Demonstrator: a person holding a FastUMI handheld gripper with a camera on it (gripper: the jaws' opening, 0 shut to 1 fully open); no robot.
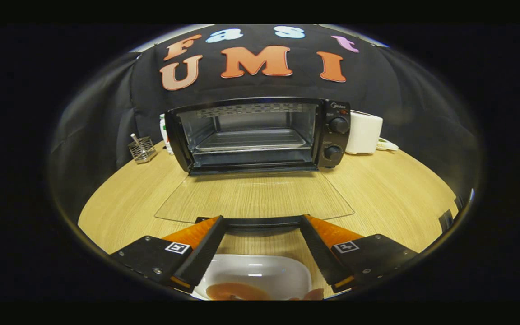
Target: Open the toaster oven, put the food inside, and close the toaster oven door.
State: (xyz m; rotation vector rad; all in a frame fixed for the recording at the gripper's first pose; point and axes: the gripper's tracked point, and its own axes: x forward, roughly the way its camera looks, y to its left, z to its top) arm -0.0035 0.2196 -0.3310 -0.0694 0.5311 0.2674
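Observation:
The black toaster oven (334,135) stands at the back of the wooden table with its glass door (251,198) folded down flat toward me. Its cavity is lit, and a metal tray (251,140) with nothing on it sits inside. The door's dark handle (260,222) lies right at my fingertips, spanning the gap between them. My gripper (261,219) is open wide, and neither finger presses on the handle. Nearer me, low between the fingers, is a white dish (260,271) with orange-brown food (235,291) in it.
A white appliance (364,133) stands to the right of the oven. On the oven's left sits a small wire basket (141,150) holding a utensil, with a bottle (164,131) behind the oven's corner. The wooden table (400,194) spreads to both sides of the door.

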